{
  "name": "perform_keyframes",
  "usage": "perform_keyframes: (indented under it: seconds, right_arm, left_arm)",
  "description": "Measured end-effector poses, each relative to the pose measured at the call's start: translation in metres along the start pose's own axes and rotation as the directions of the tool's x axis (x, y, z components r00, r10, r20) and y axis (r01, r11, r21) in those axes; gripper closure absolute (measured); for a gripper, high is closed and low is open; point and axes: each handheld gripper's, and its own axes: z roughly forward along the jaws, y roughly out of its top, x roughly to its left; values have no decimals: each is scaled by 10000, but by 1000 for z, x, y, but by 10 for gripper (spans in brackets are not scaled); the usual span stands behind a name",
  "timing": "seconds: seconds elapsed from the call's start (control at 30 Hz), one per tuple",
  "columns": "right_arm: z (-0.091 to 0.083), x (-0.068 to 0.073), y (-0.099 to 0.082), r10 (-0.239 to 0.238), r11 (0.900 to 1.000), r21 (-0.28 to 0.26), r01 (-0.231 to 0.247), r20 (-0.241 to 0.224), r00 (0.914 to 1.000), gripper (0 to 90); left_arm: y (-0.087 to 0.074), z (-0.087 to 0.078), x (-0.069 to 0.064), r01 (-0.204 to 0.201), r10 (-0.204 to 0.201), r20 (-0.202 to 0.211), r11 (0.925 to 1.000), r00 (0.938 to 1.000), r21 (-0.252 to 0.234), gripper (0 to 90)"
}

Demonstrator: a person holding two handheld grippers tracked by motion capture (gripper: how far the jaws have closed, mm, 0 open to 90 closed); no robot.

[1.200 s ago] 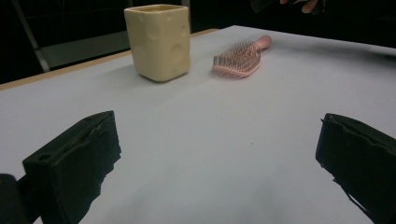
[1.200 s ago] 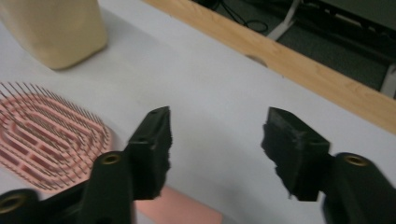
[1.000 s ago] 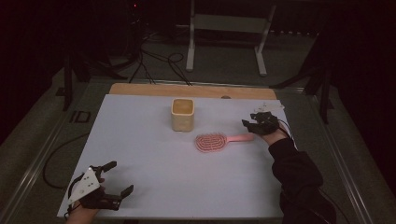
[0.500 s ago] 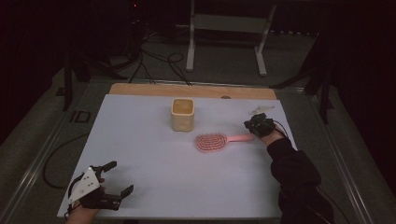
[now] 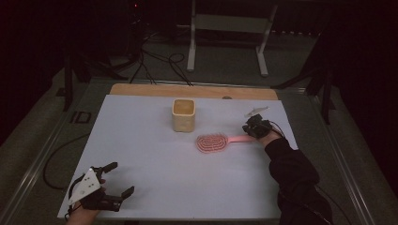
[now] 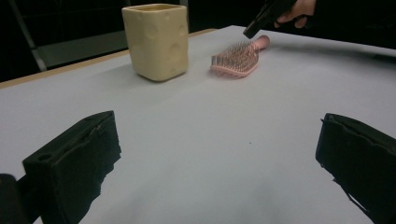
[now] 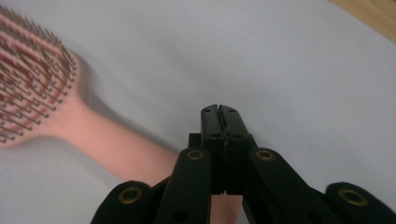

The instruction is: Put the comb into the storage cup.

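Note:
A pink hairbrush lies bristles up on the white sheet, its handle pointing right. My right gripper hangs over the end of that handle with its jaws shut against each other. In the right gripper view the closed tips meet with nothing between them, and the hairbrush handle runs beneath them. A cream square cup stands upright just left of the brush. My left gripper rests open at the near left corner. From it I see the cup, the hairbrush and the right gripper far ahead.
The white sheet covers the table, with a bare wooden strip along the far edge. A metal stand and cables lie on the dark floor beyond. A cable trails off the table's left side.
My right gripper has come down and slightly nearer, onto the end of the brush handle, and its jaws have shut. The left gripper, brush and cup have stayed put.

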Motion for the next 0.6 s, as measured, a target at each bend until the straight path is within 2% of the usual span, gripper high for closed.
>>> perform_keyframes:
  seconds: [0.27,0.6]
  right_arm:
    - [2,2,-4,-91,9997,207,93,-112,9999,900]
    - [-3,4,-12,-192,9995,265,196,-155,9997,900]
  left_arm:
    - [0,0,0,3,-3,8,10000,10000,18,0]
    - [0,0,0,4,-4,10,10000,10000,14,0]
